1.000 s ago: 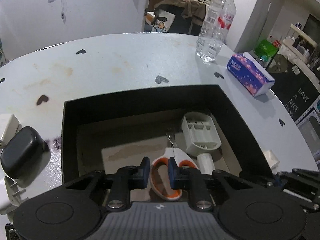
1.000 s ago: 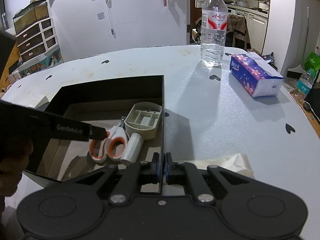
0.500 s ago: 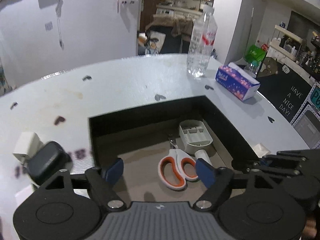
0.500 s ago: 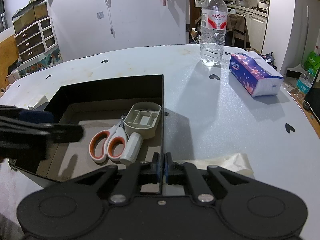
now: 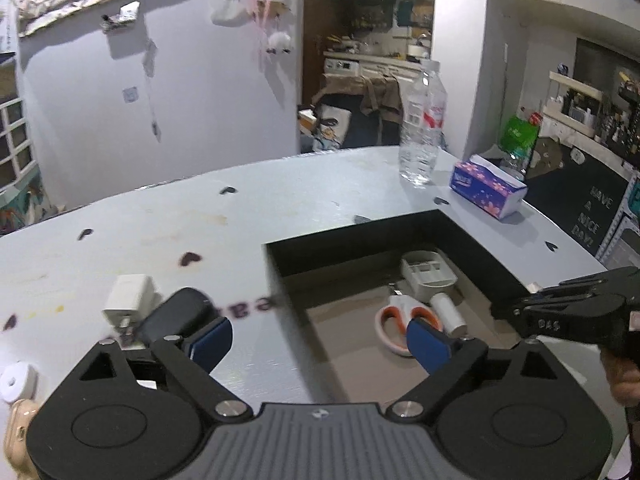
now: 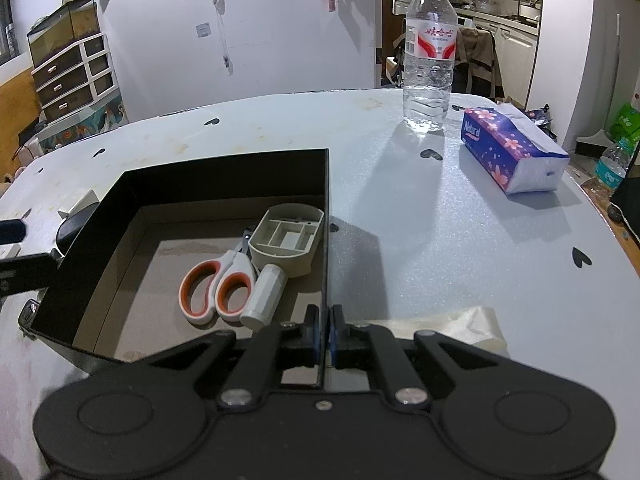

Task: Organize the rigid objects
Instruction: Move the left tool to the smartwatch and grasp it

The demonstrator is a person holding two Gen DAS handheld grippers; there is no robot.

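A black open box (image 6: 224, 168) sits on the white table and holds orange-handled scissors (image 6: 218, 286), a beige plastic tray part (image 6: 286, 240) and a white cylinder (image 6: 266, 298). My right gripper (image 6: 324, 330) is shut on the box's right wall near its front corner. My left gripper (image 5: 320, 340) is open and empty, raised above the box's left edge. The scissors (image 5: 394, 318) also show in the left wrist view. A black case (image 5: 176, 316) and a white charger (image 5: 130, 300) lie on the table left of the box.
A water bottle (image 6: 430, 52) and a purple tissue pack (image 6: 512, 152) stand at the far right of the table. A folded cream cloth (image 6: 452, 326) lies by my right gripper. A white tape roll (image 5: 16, 380) lies at the table's left front.
My left gripper has opened, let go of the scissors, risen and moved left out of the box. The scissors lie in the box. The right gripper has not moved.
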